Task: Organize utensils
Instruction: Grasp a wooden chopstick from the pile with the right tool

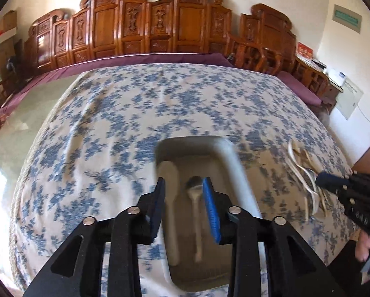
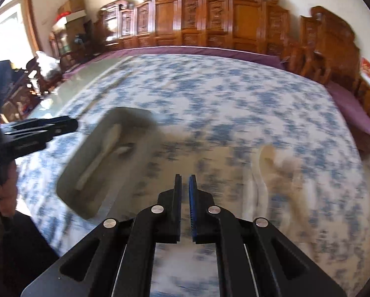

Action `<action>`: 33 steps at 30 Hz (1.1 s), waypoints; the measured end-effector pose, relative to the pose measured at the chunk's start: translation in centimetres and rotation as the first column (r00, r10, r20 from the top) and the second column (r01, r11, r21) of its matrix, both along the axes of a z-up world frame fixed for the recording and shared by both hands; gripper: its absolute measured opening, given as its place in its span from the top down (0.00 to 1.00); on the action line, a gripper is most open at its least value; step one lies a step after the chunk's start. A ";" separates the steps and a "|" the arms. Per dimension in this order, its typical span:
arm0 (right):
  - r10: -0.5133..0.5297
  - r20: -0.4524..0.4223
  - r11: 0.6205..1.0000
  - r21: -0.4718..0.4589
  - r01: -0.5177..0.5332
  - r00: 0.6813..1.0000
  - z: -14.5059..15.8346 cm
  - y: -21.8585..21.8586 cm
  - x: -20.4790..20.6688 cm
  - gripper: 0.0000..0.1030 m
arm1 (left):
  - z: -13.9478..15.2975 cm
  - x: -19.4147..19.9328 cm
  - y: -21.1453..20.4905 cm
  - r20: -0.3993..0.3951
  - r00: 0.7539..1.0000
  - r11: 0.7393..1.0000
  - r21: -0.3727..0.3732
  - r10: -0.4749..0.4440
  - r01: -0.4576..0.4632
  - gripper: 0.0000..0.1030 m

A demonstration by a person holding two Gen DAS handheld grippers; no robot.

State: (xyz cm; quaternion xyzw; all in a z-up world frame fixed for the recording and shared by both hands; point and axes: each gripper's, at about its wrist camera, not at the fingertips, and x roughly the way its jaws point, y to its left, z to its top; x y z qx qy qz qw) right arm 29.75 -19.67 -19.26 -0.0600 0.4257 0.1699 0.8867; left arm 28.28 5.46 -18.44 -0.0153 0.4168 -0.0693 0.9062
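Note:
A white rectangular tray lies on the blue-flowered tablecloth and holds a white rice paddle and a spoon. My left gripper is open and empty, hovering just above the tray. A pile of pale utensils lies to the tray's right, with my right gripper at it. In the right wrist view, which is blurred, my right gripper has its fingers nearly together with nothing seen between them; the tray is to the left, the utensil pile to the right, and the left gripper at the far left.
The tablecloth covers a large table with a purple strip along its far edge. Carved wooden chairs line the wall behind. A side cabinet with papers stands at the right.

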 end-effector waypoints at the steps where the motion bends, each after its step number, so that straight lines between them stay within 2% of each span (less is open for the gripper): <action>1: -0.015 0.003 1.000 -0.010 0.015 1.000 -0.1 -1.0 0.1 0.89 | 0.0 0.0 -0.6 0.001 1.000 1.000 -0.002 -0.005 0.005 0.61; 8: -0.108 0.008 0.993 -0.038 0.108 0.994 -1.1 -8.3 -0.2 0.88 | -0.6 -0.2 -5.4 -0.006 0.999 0.999 -0.005 -0.053 0.053 0.54; 12: -0.133 0.015 0.991 -0.026 0.133 0.991 -1.5 -10.7 -0.6 0.78 | -1.2 -0.7 -7.7 -0.013 0.999 0.998 -0.034 -0.051 0.051 0.52; 15: -0.142 0.017 0.990 -0.023 0.143 0.990 -2.1 -12.2 -0.7 0.78 | -1.3 -1.2 -9.5 -0.012 0.998 0.997 -0.040 -0.066 0.066 0.52; 24: -0.075 -0.043 0.997 -0.029 0.074 0.996 -5.8 -14.7 1.8 0.78 | -1.8 -1.9 -14.8 -0.022 0.991 0.989 0.062 -0.130 0.132 0.52; 31: -0.009 -0.145 1.000 -0.006 0.008 0.989 -8.4 -15.2 3.0 0.78 | -2.4 -2.3 -17.7 -0.050 0.985 0.982 0.084 -0.164 0.168 0.52; 33: -0.001 -0.141 1.000 -0.008 0.000 0.990 -8.7 -15.5 2.4 0.78 | -2.6 -2.4 -18.4 -0.054 0.984 0.980 0.094 -0.172 0.177 0.52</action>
